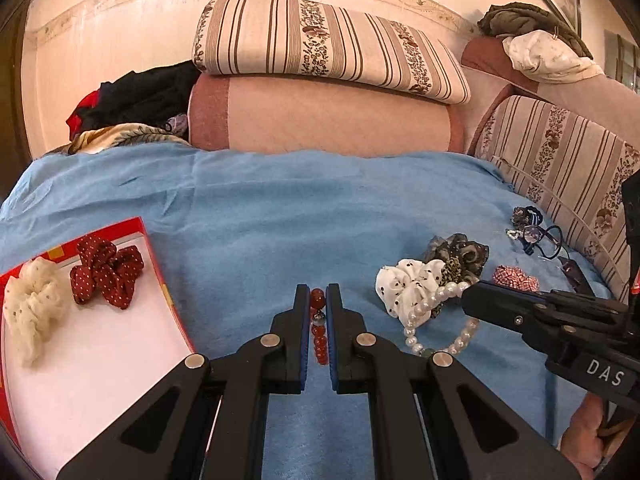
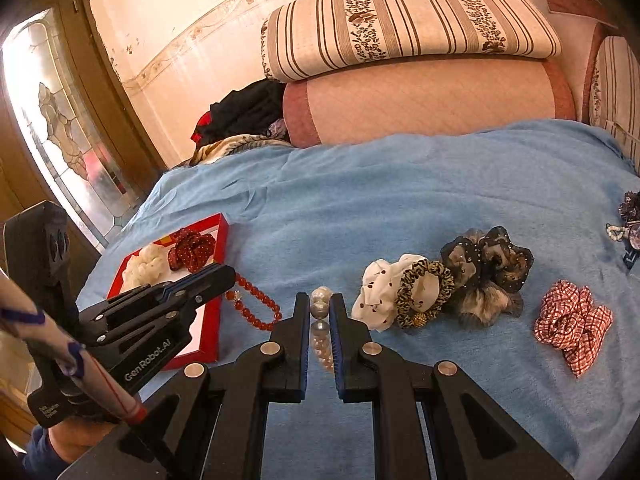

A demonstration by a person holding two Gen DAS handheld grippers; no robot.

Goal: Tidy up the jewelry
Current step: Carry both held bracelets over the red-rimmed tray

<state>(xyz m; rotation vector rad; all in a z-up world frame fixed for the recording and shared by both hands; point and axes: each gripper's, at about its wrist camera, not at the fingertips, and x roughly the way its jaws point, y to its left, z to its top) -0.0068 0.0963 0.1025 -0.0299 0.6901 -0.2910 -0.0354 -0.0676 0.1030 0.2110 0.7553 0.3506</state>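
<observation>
A: What do the left gripper [image 1: 318,294] fingers hold?
B: They are pinched on a red bead bracelet [image 1: 318,328], just right of the red tray [image 1: 170,300].
A: And the right gripper [image 2: 320,300]?
B: Its fingers are clamped on a pearl bracelet [image 2: 321,312].
A: Beyond them?
B: On the blue blanket [image 2: 360,200], right of the right fingers, lie a white dotted scrunchie [image 2: 376,292], a leopard hair tie [image 2: 424,292], and farther right a red checked scrunchie [image 2: 572,326].

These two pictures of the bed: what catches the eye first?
Two black grippers, each pinching a bracelet: the left gripper holds red beads, the right gripper holds pearls. At the left lies a red tray with two scrunchies; more scrunchies sit on the blue blanket.
</observation>
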